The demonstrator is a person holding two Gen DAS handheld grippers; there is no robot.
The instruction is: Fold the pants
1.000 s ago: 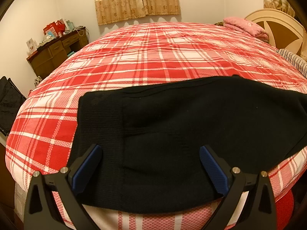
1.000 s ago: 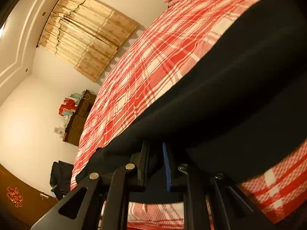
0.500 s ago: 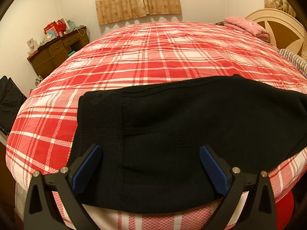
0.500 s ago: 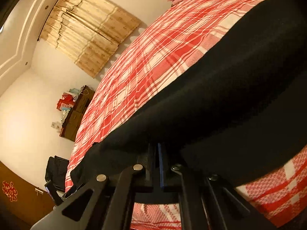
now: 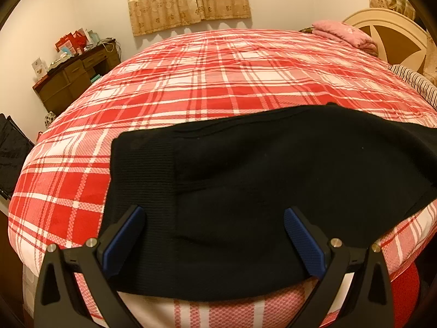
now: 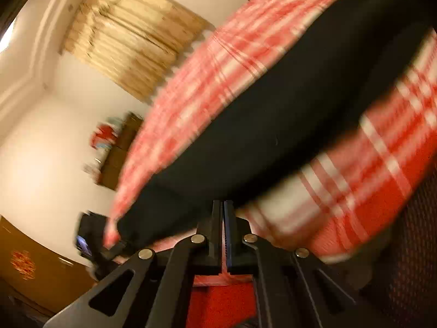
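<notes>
Black pants (image 5: 262, 186) lie flat across the near edge of a bed with a red plaid cover (image 5: 218, 82), the ribbed waistband at the left. My left gripper (image 5: 215, 235) is open, its blue pads spread wide just above the waistband end. In the blurred right wrist view the pants (image 6: 286, 114) stretch away from my right gripper (image 6: 224, 213), whose jaws are pressed together at the near edge of the cloth. Whether cloth is caught between them is unclear.
A brown dresser (image 5: 73, 82) with clutter stands at the far left wall. A pink folded cloth (image 5: 344, 34) and a cream headboard (image 5: 393, 38) are at the far right. A dark bag (image 5: 11, 153) sits left of the bed. Curtains (image 5: 188, 0) hang behind.
My right gripper has closed its jaws fully and swung quickly, so its view is blurred and the pants' near edge now shows. My left gripper has stayed open and still.
</notes>
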